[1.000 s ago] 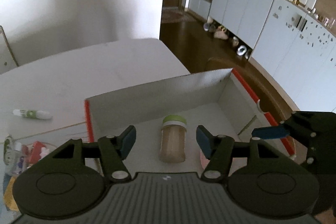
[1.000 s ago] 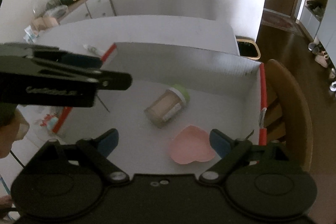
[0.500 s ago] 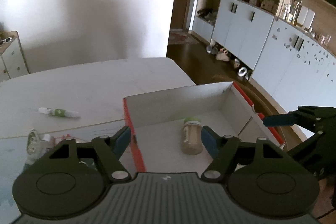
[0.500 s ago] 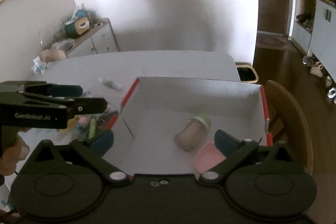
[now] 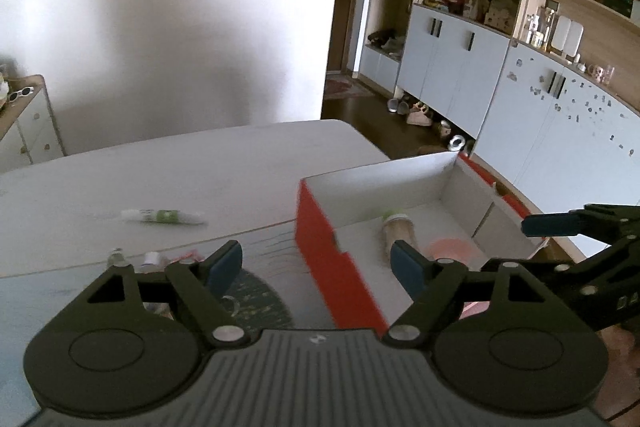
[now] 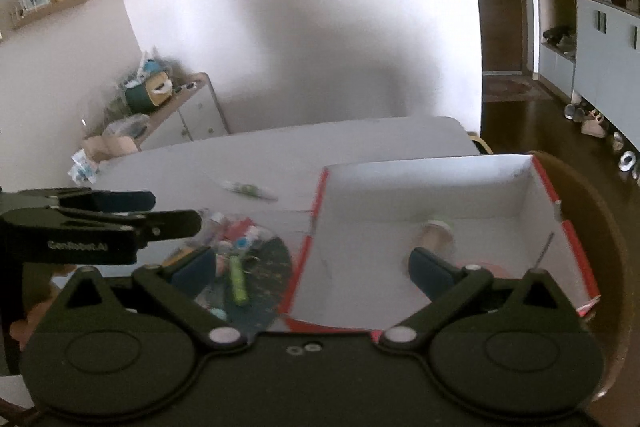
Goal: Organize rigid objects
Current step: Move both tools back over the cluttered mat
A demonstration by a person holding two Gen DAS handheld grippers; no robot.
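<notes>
Both grippers held above the near edge of the table, nothing in either one.

Left gripper: jaws opening, only air between the pads. Right gripper: jaws spread wide, empty. Red box with white inside sits at the right end of the table; a jar with a green lid lies on its side in it, a pink dish just beside. A white-and-green tube lies alone on the tabletop, left of the box. Small clutter, blurred, on a dark round mat near the left gripper.
</notes>
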